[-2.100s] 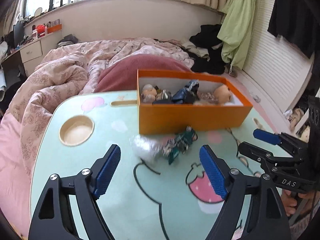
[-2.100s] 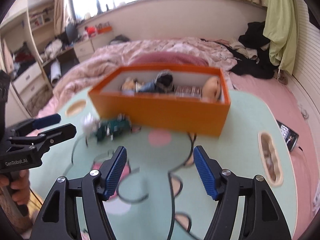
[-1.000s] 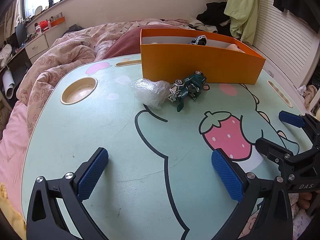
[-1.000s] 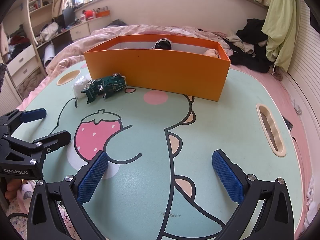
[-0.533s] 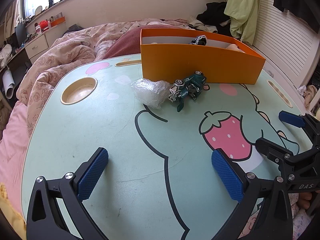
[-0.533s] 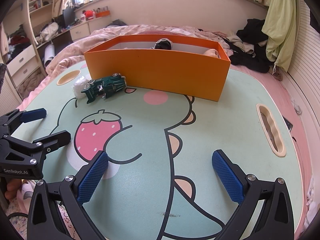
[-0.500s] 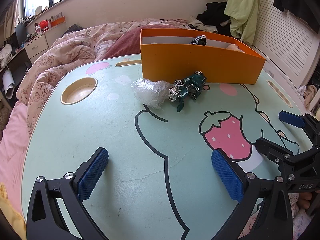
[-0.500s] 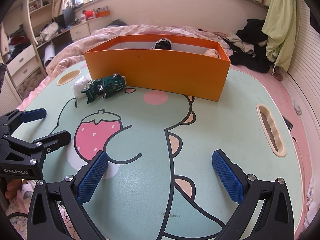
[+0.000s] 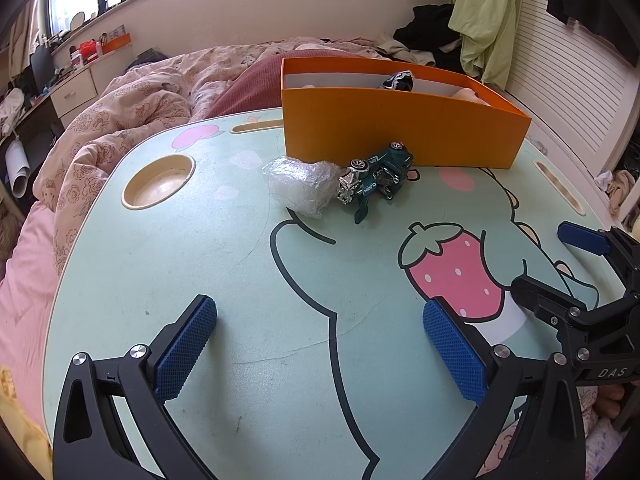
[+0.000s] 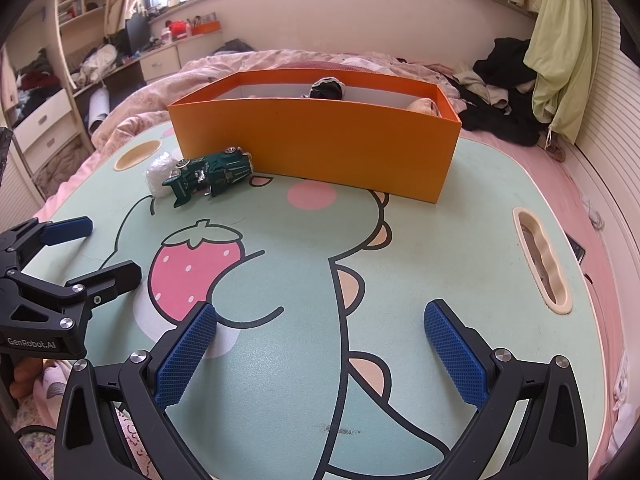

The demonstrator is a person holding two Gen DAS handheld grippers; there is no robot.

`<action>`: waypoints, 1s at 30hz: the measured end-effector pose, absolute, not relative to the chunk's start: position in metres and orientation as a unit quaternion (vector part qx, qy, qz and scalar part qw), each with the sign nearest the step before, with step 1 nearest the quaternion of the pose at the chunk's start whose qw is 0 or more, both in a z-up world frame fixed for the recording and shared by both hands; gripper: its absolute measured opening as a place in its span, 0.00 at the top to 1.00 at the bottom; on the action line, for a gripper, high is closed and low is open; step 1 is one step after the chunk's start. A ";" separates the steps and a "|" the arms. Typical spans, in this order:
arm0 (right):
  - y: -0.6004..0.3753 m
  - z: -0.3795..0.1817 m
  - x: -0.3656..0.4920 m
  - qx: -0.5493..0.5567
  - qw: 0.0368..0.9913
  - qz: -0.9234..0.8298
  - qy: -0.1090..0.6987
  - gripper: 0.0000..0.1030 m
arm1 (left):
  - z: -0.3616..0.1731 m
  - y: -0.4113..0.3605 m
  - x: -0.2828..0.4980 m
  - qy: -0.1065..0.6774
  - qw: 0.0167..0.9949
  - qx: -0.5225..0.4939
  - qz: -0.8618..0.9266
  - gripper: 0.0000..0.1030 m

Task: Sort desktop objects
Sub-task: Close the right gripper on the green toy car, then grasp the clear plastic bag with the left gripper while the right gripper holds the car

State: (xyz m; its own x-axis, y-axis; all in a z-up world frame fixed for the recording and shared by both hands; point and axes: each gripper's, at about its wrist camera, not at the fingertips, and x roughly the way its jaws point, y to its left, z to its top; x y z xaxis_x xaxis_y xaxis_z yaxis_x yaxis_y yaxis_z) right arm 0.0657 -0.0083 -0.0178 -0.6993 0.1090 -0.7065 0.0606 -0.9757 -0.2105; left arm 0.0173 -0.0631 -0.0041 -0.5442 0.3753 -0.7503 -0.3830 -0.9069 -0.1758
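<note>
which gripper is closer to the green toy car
Left. The left gripper faces the green toy car almost straight ahead; the right gripper sits farther off, with the car ahead toward its left.

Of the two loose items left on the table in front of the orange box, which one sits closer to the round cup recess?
The crumpled clear plastic wrap; it lies on the recess side of the green toy car, which sits against the box.

Your black left gripper with blue ribbed pads hangs low, jaws spread wide and empty; your matching right gripper sits alongside, equally wide and empty.
</note>
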 end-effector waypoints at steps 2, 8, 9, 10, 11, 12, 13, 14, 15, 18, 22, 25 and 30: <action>-0.009 -0.017 0.066 -0.388 0.015 0.915 -0.109 0.00 | -0.004 -0.063 0.017 0.004 0.216 -0.426 0.879 0.00; -0.024 0.011 0.056 -0.354 -0.012 0.931 -0.090 0.01 | -0.005 -0.065 0.018 0.004 0.215 -0.424 0.880 0.00; -0.029 0.017 0.050 -0.352 -0.020 0.932 -0.080 0.01 | -0.005 -0.066 0.018 0.003 0.214 -0.424 0.880 0.00; -0.034 0.022 0.040 -0.356 -0.030 0.932 -0.069 0.01 | -0.005 -0.066 0.018 0.003 0.213 -0.424 0.880 0.00; -0.039 0.024 0.028 -0.364 -0.035 0.929 -0.060 0.04 | -0.005 -0.067 0.018 0.002 0.213 -0.424 0.880 0.00; -0.043 0.024 0.017 -0.374 -0.036 0.925 -0.050 0.06 | -0.006 -0.067 0.018 0.002 0.212 -0.424 0.881 0.00; -0.047 0.022 0.003 -0.387 -0.036 0.921 -0.038 0.10 | -0.006 -0.067 0.018 0.002 0.212 -0.424 0.881 0.00; -0.050 0.019 -0.010 -0.400 -0.035 0.916 -0.020 0.13 | -0.006 -0.067 0.018 0.001 0.211 -0.424 0.881 0.00; -0.051 0.015 -0.021 -0.409 -0.037 0.912 -0.001 0.14 | -0.006 -0.068 0.017 0.001 0.210 -0.424 0.881 0.00; -0.056 0.006 -0.045 -0.424 -0.022 0.905 0.036 0.17 | -0.006 -0.069 0.017 -0.001 0.207 -0.423 0.882 0.00; -0.059 -0.006 -0.051 -0.438 -0.019 0.898 0.043 0.34 | -0.006 -0.069 0.017 -0.002 0.207 -0.423 0.882 0.00; -0.059 -0.006 -0.043 -0.445 -0.018 0.895 0.016 0.62 | -0.007 -0.068 0.017 -0.002 0.206 -0.422 0.883 0.00; -0.034 -0.005 -0.015 -0.447 -0.028 0.894 0.004 0.76 | -0.007 -0.068 0.017 -0.002 0.206 -0.422 0.883 0.00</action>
